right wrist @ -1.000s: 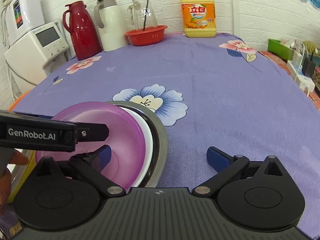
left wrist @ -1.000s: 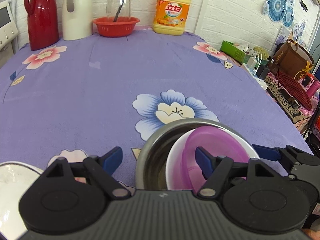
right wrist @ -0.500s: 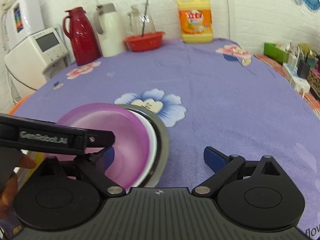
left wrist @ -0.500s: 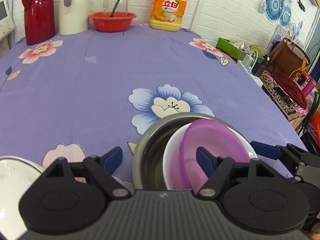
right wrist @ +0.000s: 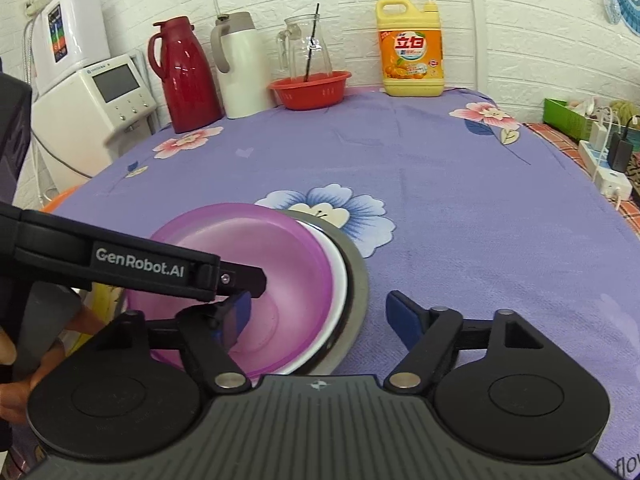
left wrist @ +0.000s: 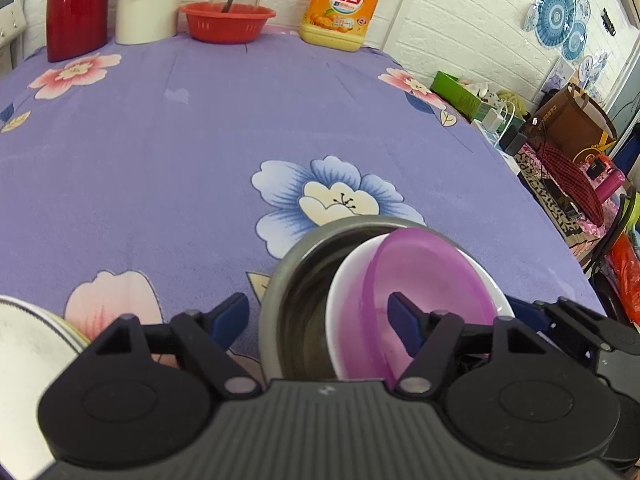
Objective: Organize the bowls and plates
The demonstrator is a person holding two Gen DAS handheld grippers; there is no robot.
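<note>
Purple floral tablecloth [left wrist: 200, 152], lower centre: purple bowl [left wrist: 424, 280] nested in white bowl [left wrist: 340, 296] and steel bowl [left wrist: 288, 280]. Left gripper [left wrist: 318, 316] and right gripper [right wrist: 318, 312] both open, empty. Stacking appears done; next, likely the plate [left wrist: 24, 352], lower left.

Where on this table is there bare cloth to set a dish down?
Bare cloth runs from the nested bowls back to the red basket and detergent bottle, and right of the steel bowl. Crowded: back edge and near-left, by the white dish.

A white brick wall [right wrist: 520, 20] backs the table's purple floral cloth [right wrist: 460, 184].
</note>
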